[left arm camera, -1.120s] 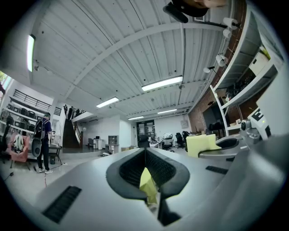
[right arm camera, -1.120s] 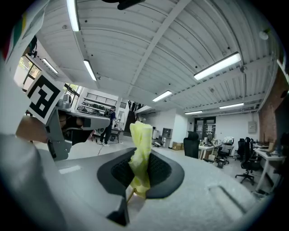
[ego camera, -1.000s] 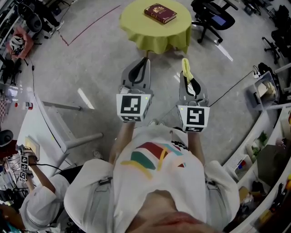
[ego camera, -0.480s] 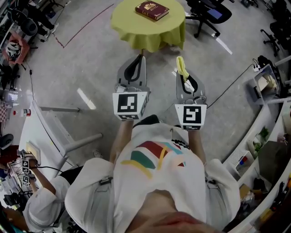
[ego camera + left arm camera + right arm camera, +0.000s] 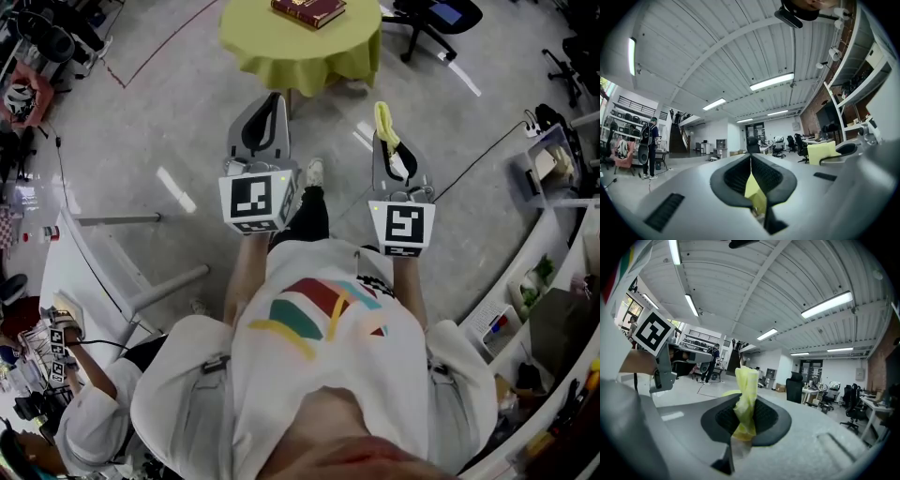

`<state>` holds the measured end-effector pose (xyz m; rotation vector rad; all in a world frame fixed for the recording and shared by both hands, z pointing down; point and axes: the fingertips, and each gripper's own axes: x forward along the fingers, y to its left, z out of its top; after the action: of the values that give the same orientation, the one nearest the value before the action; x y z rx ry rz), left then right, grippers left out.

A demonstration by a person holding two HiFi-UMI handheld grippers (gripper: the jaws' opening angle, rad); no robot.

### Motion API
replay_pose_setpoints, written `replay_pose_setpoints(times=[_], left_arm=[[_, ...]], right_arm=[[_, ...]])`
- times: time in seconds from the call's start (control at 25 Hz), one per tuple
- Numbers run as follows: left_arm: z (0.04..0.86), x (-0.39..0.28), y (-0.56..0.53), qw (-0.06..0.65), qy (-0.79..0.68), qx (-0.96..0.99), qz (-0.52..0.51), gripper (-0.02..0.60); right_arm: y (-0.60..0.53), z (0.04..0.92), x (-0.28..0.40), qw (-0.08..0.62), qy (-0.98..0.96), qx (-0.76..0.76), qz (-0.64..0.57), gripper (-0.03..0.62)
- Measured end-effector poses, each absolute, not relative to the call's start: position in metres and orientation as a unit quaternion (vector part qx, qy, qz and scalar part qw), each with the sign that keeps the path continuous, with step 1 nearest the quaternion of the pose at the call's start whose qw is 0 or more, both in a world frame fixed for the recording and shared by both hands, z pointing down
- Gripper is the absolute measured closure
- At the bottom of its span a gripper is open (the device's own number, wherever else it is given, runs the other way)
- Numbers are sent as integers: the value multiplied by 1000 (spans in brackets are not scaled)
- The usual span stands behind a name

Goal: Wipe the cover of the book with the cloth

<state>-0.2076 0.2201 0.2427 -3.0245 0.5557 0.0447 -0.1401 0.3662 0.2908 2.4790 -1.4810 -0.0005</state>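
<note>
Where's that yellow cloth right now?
The cloth is pinched in the right gripper, sticking out past its tip at the head view's centre-right, short of the round table where the book lies.

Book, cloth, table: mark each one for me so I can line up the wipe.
book (image 5: 307,9), head view, middle of its red cover.
cloth (image 5: 746,390), right gripper view, middle of the upright yellow strip.
table (image 5: 272,42), head view, bare yellow top in front of the book.
</note>
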Motion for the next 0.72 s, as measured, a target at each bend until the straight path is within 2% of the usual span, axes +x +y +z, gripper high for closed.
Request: replay_pose_setpoints(times=[0.28,0.72], left_arm=[[257,-152,161,14,173,-984,31,563],[259,-23,55,-9,156,-987,27,563]], right_arm=[[326,300,-96,141,-493,859,-10,566],[222,294,32,150,-475,867,10,566]])
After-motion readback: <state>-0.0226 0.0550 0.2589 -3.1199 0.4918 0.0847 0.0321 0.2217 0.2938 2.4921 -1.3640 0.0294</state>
